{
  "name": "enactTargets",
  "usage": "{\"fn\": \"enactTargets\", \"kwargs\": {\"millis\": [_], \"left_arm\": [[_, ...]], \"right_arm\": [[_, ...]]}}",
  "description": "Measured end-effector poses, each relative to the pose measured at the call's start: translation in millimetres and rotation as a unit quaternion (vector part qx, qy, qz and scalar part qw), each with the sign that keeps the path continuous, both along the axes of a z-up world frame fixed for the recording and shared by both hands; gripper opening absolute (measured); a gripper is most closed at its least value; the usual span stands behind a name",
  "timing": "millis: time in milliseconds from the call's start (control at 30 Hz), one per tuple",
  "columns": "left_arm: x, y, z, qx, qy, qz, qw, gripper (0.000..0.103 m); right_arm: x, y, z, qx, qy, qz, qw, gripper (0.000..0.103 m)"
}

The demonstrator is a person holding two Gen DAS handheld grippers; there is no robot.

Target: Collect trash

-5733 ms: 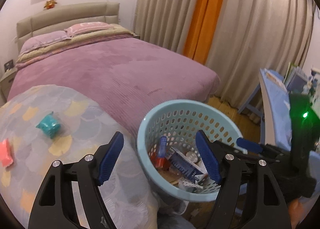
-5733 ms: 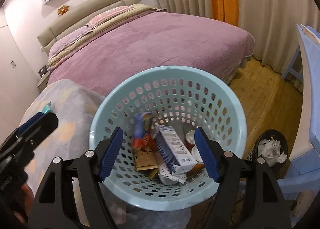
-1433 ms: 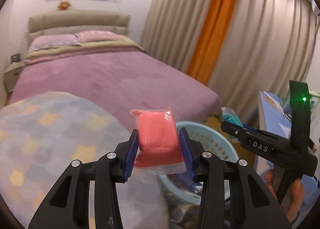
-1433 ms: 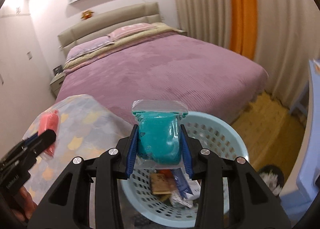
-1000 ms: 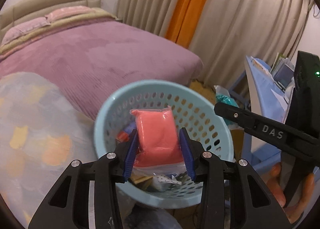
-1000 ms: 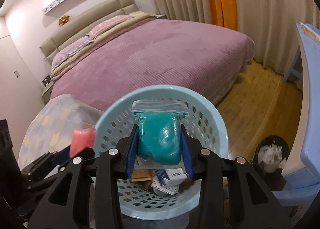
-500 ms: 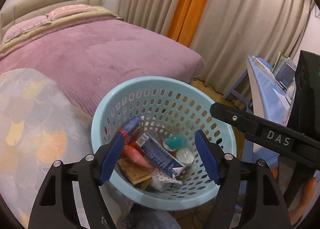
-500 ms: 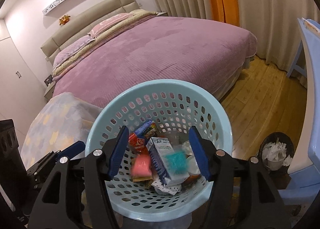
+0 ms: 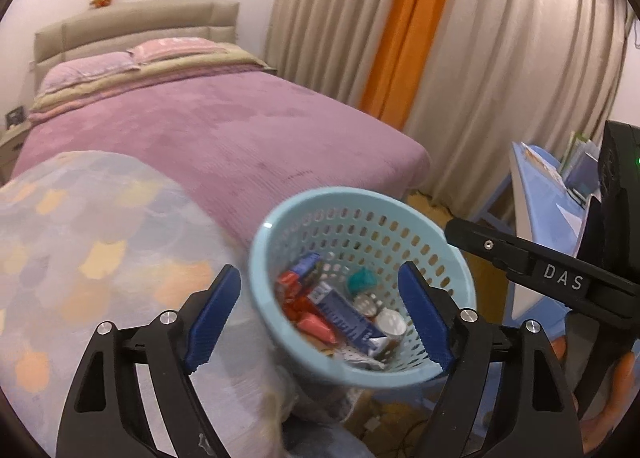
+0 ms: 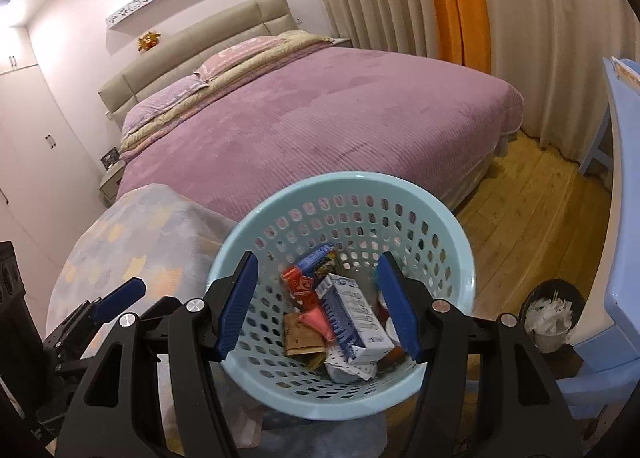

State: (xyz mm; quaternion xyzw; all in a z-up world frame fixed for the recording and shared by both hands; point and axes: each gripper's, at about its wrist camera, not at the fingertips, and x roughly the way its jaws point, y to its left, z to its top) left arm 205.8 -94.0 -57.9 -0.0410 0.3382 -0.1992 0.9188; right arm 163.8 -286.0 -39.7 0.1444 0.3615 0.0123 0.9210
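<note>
Hovering over the round, perforated pale-blue plastic basket (image 10: 460, 254), I am spreading my left claw (image 9: 320, 316) wider, its ribbed blue pads gripping nothing. My right claw (image 10: 318, 304) is standing partly open and equally empty above the rim. Down inside, the soft pink pouch (image 10: 318, 320) is lying beside a stiff blue-and-white carton (image 10: 356, 318), and the crumpled teal pouch (image 9: 361, 280) is resting nearer the far wall. Left of the basket is spreading a fuzzy scale-patterned cloth (image 9: 100, 242).
</note>
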Motion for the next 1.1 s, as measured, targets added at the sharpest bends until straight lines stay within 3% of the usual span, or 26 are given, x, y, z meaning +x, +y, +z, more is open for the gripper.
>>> {"fn": "enactTargets", "kwargs": {"millis": [233, 433, 700, 833, 1100], "left_arm": [[-38.5, 37.9, 14.9, 0.002, -0.031, 0.044, 0.9986, 0.084], [-67.7, 62.4, 23.2, -0.001, -0.049, 0.073, 0.9961, 0.084], [-108.9, 80.3, 39.3, 0.027, -0.111, 0.123, 0.9858, 0.088], [-121.5, 85.2, 40.9, 0.026, -0.121, 0.133, 0.9834, 0.088], [-146.5, 90.0, 44.2, 0.037, -0.147, 0.162, 0.975, 0.088]], "right_arm": [[-23.4, 38.8, 3.3, -0.047, -0.016, 0.011, 0.999, 0.059], [-48.0, 62.0, 13.3, -0.074, -0.056, 0.005, 0.996, 0.059], [-81.8, 86.0, 24.5, -0.115, -0.107, 0.008, 0.988, 0.059], [-94.3, 96.4, 26.4, -0.123, -0.126, 0.007, 0.984, 0.06], [-106.7, 104.7, 23.3, -0.128, -0.13, 0.017, 0.983, 0.061]]}}
